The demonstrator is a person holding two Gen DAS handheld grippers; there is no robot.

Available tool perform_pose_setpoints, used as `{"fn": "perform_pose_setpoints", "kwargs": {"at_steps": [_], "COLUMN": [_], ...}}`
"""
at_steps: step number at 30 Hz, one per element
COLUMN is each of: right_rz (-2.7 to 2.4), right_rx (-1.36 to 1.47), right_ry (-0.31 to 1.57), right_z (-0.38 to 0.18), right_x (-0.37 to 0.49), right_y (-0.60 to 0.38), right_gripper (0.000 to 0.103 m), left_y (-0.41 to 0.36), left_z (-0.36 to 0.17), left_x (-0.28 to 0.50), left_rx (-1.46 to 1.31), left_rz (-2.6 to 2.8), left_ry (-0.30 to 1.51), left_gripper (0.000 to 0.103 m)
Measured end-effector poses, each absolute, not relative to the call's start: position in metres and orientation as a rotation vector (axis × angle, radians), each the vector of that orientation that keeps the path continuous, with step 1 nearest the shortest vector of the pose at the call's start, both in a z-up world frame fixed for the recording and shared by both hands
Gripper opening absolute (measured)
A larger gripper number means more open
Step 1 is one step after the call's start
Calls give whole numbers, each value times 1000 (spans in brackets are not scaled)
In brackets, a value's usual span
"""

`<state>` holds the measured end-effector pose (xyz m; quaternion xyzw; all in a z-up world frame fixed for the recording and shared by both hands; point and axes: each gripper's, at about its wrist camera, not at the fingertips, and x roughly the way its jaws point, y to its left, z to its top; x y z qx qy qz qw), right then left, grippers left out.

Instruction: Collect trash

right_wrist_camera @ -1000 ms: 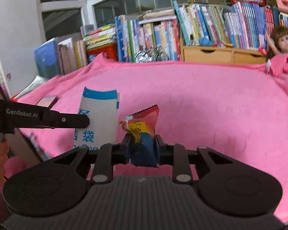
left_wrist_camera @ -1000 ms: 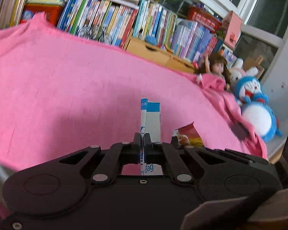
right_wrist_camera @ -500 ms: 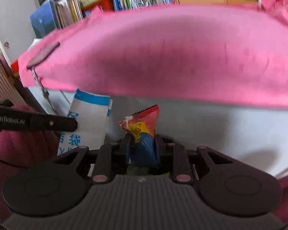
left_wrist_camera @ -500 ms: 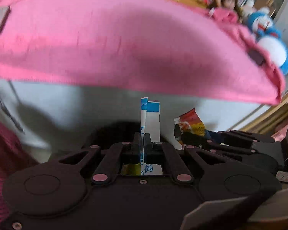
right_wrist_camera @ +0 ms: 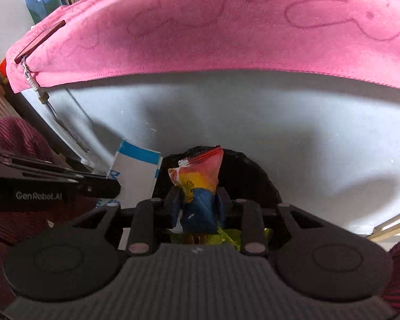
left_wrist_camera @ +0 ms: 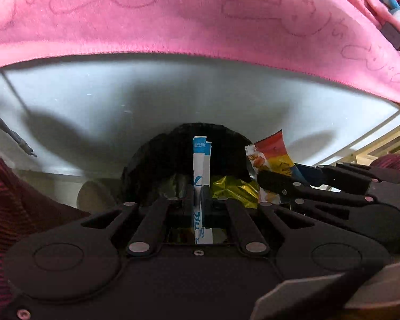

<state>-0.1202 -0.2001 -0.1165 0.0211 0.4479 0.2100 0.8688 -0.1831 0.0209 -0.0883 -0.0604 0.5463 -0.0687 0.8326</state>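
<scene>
Now both tools lowered over black bin, wrappers clamped.

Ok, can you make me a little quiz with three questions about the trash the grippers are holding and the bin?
1. Where is the black trash bin?
A. on the pink cloth
B. below the two grippers
C. on a shelf

2. What colour is the band at the top of the white packet?
A. blue
B. green
C. purple

3. How is the right gripper?
A. wide open
B. shut on the snack wrapper
C. out of view

Answers:
1 B, its dark opening lies under both grippers.
2 A, the band is blue in both views.
3 B, its fingers pinch the wrapper's blue end.
</scene>
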Motion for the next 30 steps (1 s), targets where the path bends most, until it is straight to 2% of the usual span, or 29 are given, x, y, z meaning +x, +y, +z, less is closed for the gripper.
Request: {"fn": "perform_pose_setpoints", "kwargs": {"at_steps": [5, 8, 12, 21, 25, 30], "right_rz": [438, 443, 444, 421, 403, 380], "right_rx": [47, 55, 56, 47, 33, 46], "right_ry": [942, 945, 943, 926, 919, 916], "right_z": [-118, -117, -116, -110, -107, -105], "right_x": [-118, -118, -117, -119, -121, -122], "right_y": [-201, -202, -204, -209, -212, -214], "right_gripper": [45, 58, 59, 64, 65, 68], "left_y": [21, 20, 5, 5, 6, 8], "left_z": [-89, -88, -86, -82, -82, -86], "left_x": [-178, -172, -162, -159, -157, -154], "left_rx": [-131, -136, -133, -149, -152, -174], "left_rz": [-141, -143, -142, -128, -114, -101], "left_ry": [1169, 1169, 1160, 1159, 1168, 1196], "left_gripper": [10, 12, 32, 44, 55, 65]}}
